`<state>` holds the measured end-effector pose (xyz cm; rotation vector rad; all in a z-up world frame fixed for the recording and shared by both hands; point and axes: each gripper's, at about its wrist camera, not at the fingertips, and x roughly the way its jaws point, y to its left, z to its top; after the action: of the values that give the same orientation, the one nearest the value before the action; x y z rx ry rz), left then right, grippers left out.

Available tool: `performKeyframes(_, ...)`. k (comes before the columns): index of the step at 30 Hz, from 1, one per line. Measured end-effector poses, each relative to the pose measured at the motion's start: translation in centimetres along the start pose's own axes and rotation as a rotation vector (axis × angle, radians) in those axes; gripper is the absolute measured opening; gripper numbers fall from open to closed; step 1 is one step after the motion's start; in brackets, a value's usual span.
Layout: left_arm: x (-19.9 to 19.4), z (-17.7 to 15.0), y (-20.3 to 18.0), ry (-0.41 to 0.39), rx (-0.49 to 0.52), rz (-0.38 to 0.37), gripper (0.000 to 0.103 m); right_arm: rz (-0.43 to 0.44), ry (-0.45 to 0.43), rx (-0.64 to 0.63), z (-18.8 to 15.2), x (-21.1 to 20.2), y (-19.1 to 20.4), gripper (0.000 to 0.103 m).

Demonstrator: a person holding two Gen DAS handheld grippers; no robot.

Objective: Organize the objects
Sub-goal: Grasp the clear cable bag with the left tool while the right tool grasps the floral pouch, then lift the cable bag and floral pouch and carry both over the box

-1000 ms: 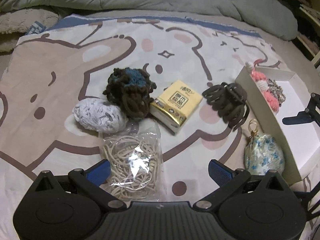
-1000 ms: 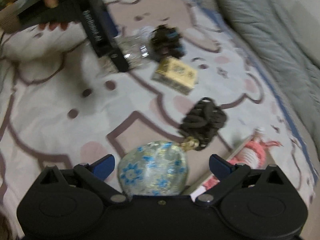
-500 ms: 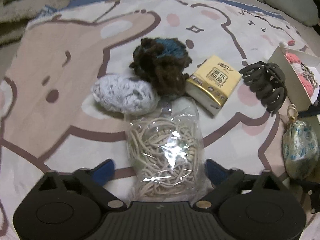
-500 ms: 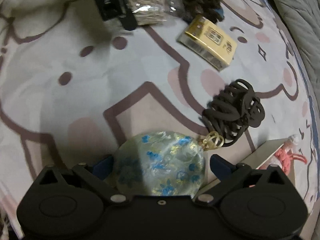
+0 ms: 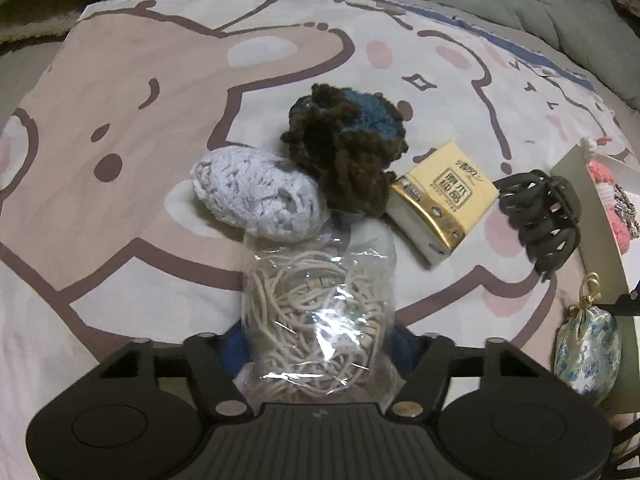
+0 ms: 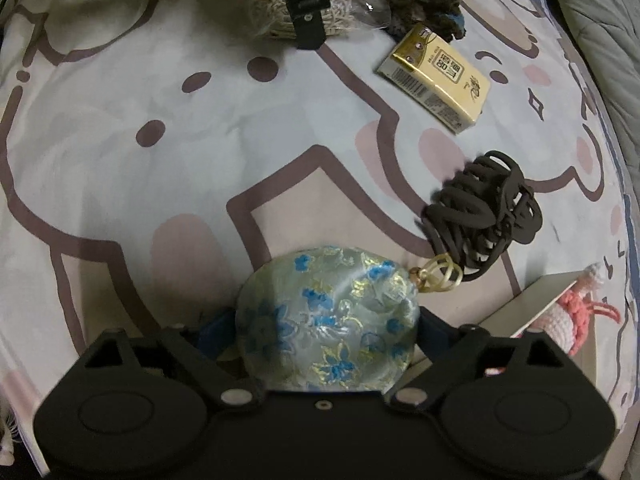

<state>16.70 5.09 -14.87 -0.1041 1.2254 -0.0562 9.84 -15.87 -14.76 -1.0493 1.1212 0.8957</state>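
left gripper [image 5: 320, 344]: fingers pinching clear bag of cords [image 5: 318, 312], light, slippery, limp; grip mid-bundle | right gripper [image 6: 326, 324]: closed around brocade pouch [image 6: 328, 316], soft, squashy; white box [image 5: 600, 224] far right

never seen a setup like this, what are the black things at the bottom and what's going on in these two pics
Each black shape is a hand-held gripper that a person carries, one per hand, with a fisheye camera looking along its fingers. One picture comes from the left hand-held gripper, shut on a clear bag of cream cords. The other comes from the right hand-held gripper, shut on a blue floral pouch. On the cartoon bedsheet lie a brown and blue yarn bundle, a pale knitted piece, a yellow tissue pack, a dark hair claw and a white box holding pink knitted items.
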Motion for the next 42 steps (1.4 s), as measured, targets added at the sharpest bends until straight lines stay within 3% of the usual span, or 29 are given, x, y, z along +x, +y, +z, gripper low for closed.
performKeyframes(2, -0.3, -0.1, -0.1, -0.006, 0.006, -0.003, 0.058, 0.002, -0.008, 0.043, -0.1, -0.5, -0.3, 0.086)
performKeyframes(16, -4.5, -1.8, -0.5, -0.067, -0.017, -0.091, 0.056, -0.036, -0.192, 0.430, -0.1, -3.5, -2.1, 0.083)
performKeyframes(24, -8.2, -2.3, -1.3, -0.168, 0.002, -0.114, 0.057, -0.065, -0.304, 0.653, -0.8, -6.5, -2.7, 0.083)
performKeyframes(42, -14.7, -3.8, -4.2, -0.357, 0.053, -0.154, 0.057, -0.159, -0.529, 0.989, -3.9, -13.5, -2.4, 0.083)
